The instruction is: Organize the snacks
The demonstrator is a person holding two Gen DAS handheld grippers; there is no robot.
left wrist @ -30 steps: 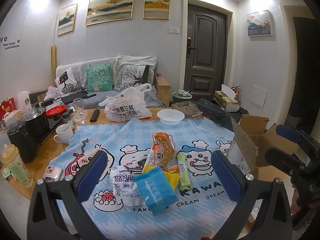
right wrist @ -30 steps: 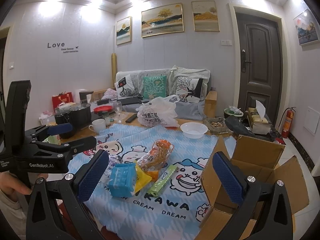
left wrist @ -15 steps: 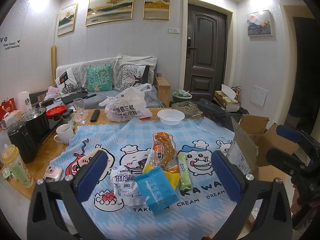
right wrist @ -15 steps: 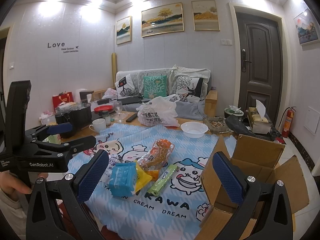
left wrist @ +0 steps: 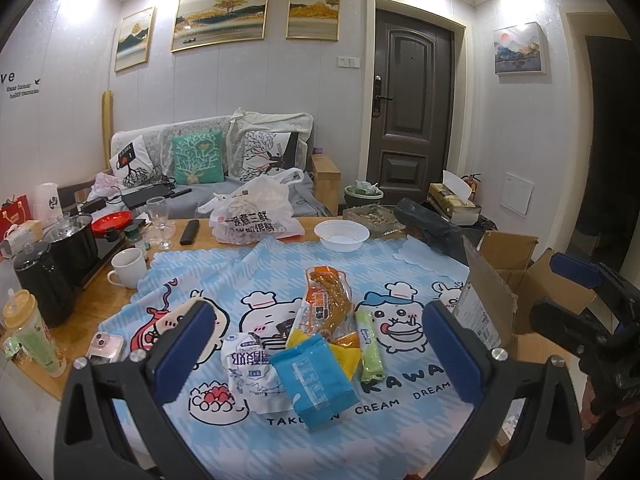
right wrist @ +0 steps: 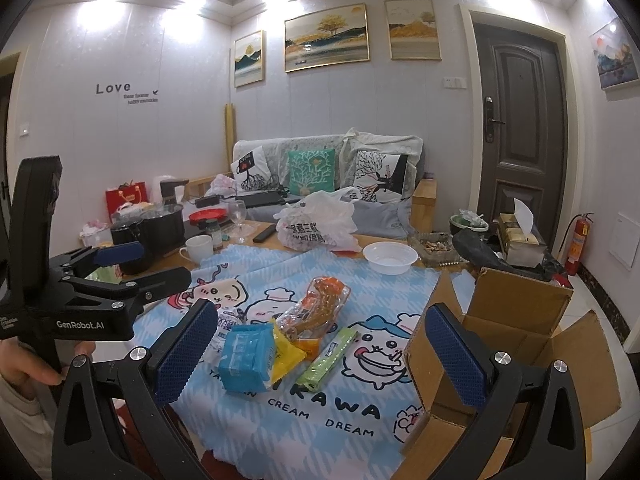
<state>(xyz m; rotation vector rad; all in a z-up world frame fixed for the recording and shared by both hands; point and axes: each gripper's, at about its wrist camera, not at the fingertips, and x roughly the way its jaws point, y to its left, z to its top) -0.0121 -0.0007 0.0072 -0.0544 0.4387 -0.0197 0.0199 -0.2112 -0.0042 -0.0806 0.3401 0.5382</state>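
A heap of snacks lies on the blue cartoon tablecloth [left wrist: 280, 272]: a blue packet [left wrist: 312, 384], a white packet [left wrist: 248, 368], a yellow packet [left wrist: 346, 358], a green stick [left wrist: 370, 350] and a clear packet of orange snacks [left wrist: 328, 300]. My left gripper [left wrist: 318, 320] hovers open in front of the heap, holding nothing. Seen from the right wrist, the same blue packet [right wrist: 246, 354], green stick [right wrist: 326, 358] and orange packet [right wrist: 316, 308] lie ahead of my open, empty right gripper [right wrist: 320, 312]. An open cardboard box [right wrist: 516, 344] stands at the table's right edge.
A white bowl [left wrist: 342, 236], a printed plastic bag [left wrist: 256, 220], a remote [left wrist: 189, 232] and a wine glass [left wrist: 158, 216] sit at the back. A mug [left wrist: 128, 268], black pots [left wrist: 48, 276], a pink phone [left wrist: 104, 346] and a drink bottle [left wrist: 30, 332] crowd the left edge.
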